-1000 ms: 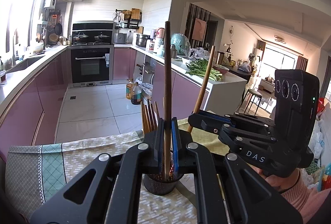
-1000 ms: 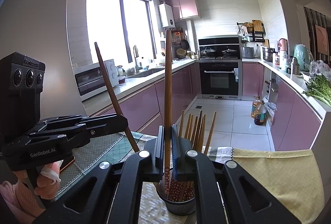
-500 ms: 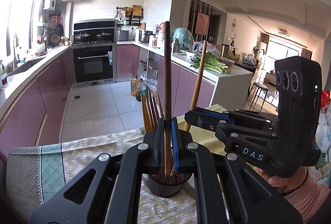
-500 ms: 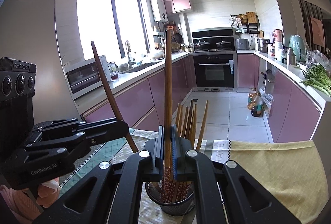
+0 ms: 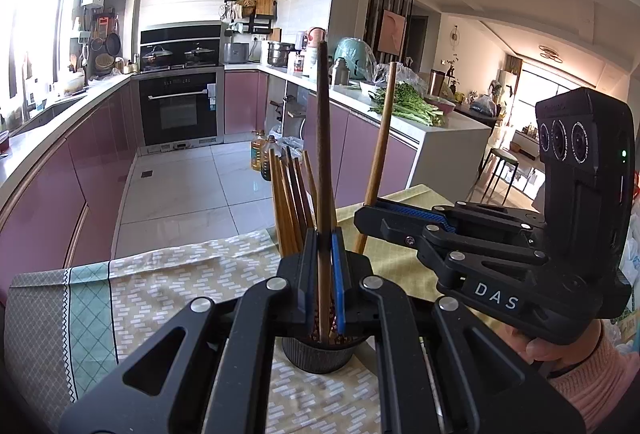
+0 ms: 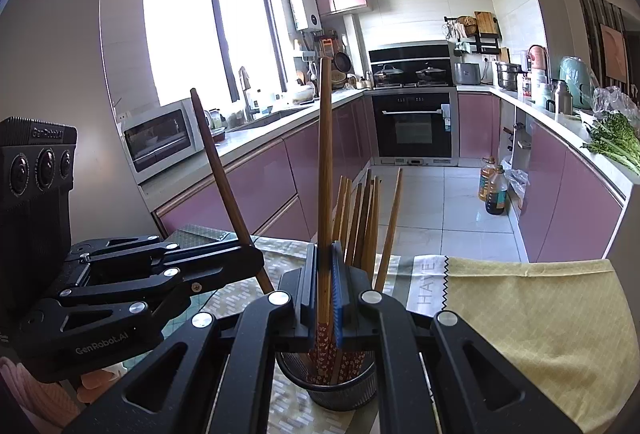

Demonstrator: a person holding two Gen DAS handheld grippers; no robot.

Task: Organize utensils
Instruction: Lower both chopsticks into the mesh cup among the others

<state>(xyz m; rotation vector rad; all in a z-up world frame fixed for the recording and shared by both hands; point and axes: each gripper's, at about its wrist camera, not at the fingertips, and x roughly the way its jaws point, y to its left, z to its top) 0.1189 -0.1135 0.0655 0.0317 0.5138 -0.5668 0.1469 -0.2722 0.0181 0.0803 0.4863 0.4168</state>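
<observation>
My left gripper is shut on a dark brown chopstick that stands upright, its lower end inside the black mesh holder. Several chopsticks lean in that holder. In the right wrist view my right gripper is shut on a lighter wooden chopstick, whose patterned lower end dips into the holder. Each gripper shows in the other's view: the right gripper with its chopstick at the right, the left gripper with its tilted chopstick at the left.
The holder stands on a patterned cloth beside a yellow cloth on a table, whose far edge lies just beyond. A hand in a pink sleeve holds the right gripper. Behind are pink kitchen cabinets and oil bottles on the floor.
Both grippers have sunk a little with their chopsticks, so the holder sits closer under the jaws and both lower ends reach deeper into it. Both grips are unchanged.
</observation>
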